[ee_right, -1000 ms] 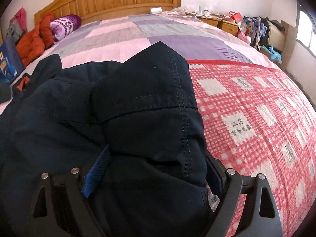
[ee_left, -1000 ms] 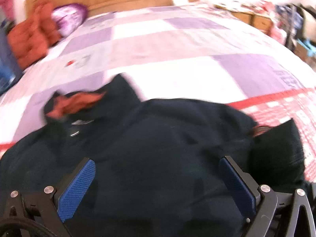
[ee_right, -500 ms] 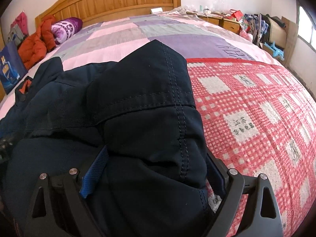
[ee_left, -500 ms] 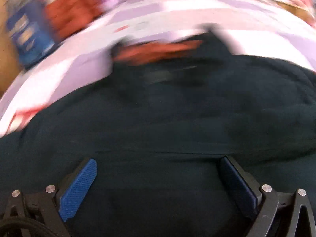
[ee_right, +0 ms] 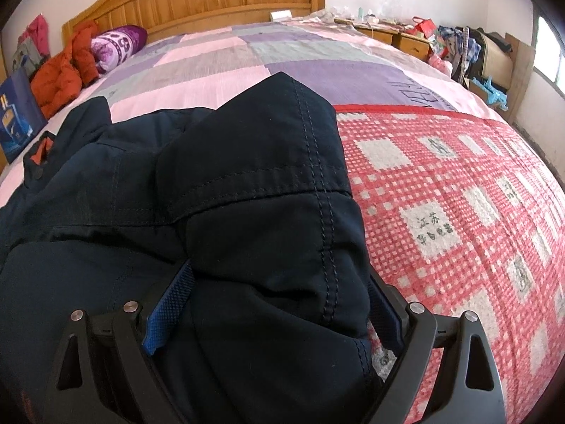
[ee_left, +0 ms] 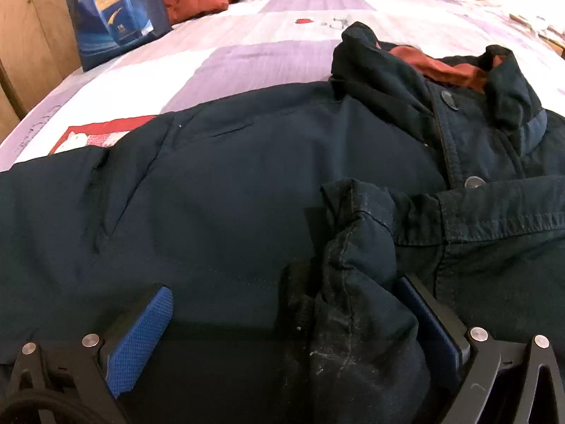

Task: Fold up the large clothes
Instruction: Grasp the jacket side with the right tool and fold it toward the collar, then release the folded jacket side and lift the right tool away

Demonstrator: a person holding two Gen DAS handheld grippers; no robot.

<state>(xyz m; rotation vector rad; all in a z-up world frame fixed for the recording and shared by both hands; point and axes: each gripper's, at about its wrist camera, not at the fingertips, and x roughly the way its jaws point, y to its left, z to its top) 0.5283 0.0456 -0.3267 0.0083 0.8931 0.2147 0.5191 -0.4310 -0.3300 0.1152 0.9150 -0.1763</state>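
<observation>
The bed (ee_right: 219,56) fills both frames. A dark navy jacket (ee_left: 247,176) sprawls across its lower left. The left claw (ee_left: 289,332) gapes released over a cuff; the right claw (ee_right: 275,314) stands wide around bunched fabric.

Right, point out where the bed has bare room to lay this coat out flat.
Most free: the red checked blanket right of the dark jacket, bare across to the bed's edge. Also free: the pink and purple quilt between jacket and wooden headboard. Crowded: the left side, with the orange coat, purple pillow and blue bag.
</observation>
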